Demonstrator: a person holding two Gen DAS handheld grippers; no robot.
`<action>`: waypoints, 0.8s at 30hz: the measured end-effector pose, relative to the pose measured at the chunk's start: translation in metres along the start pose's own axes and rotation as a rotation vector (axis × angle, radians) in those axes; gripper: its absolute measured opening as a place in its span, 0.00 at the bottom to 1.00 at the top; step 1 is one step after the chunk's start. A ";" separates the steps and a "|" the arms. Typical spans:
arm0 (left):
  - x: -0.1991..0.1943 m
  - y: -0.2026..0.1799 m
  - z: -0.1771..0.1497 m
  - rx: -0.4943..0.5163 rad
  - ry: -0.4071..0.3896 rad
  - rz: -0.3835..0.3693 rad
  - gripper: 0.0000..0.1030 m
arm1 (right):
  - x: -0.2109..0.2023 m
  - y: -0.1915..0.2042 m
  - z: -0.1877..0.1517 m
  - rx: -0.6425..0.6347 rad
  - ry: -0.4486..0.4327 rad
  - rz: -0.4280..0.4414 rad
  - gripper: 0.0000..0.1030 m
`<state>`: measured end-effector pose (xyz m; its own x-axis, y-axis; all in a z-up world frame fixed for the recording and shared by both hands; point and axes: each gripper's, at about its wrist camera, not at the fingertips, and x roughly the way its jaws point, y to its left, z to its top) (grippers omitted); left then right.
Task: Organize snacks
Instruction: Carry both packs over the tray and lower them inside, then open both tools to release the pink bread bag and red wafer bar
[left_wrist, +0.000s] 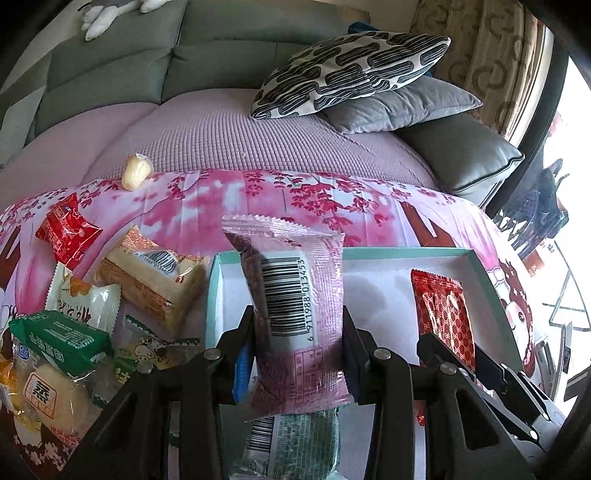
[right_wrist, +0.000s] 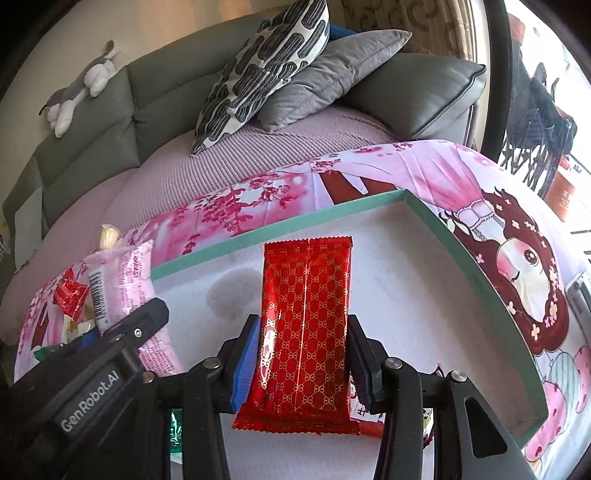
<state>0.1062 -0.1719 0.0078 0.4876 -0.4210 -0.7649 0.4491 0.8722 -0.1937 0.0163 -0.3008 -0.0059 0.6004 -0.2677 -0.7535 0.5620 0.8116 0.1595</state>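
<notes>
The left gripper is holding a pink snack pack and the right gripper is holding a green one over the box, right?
Not quite. The right gripper holds a red snack pack, not green, as the right wrist view shows. The left gripper does hold the pink snack pack over the box.

— What's up over the box?

— A pink crinkly plastic snack packet with a barcode, standing on end above the shallow teal-rimmed white cardboard box. Beside it, a glossy red foil packet with a gold lattice print, also upright over the white floor.

— And inside?

— A green-patterned packet with a barcode lies flat at the near end.

— The rest?

— Loose on the pink cloth left of the box: a small red packet, a beige cake packet, a green packet.
</notes>
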 end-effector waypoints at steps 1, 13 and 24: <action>0.000 0.000 0.000 -0.001 0.001 0.003 0.41 | 0.001 0.000 0.000 0.001 0.003 0.002 0.46; -0.001 0.008 0.000 -0.023 0.029 0.039 0.55 | 0.002 -0.002 -0.001 0.008 0.021 0.006 0.48; -0.019 0.020 0.003 -0.051 0.053 0.101 0.81 | 0.002 -0.005 0.001 0.017 0.058 -0.023 0.72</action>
<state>0.1081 -0.1474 0.0199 0.4874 -0.3175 -0.8134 0.3605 0.9216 -0.1437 0.0146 -0.3059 -0.0077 0.5538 -0.2553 -0.7925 0.5852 0.7964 0.1524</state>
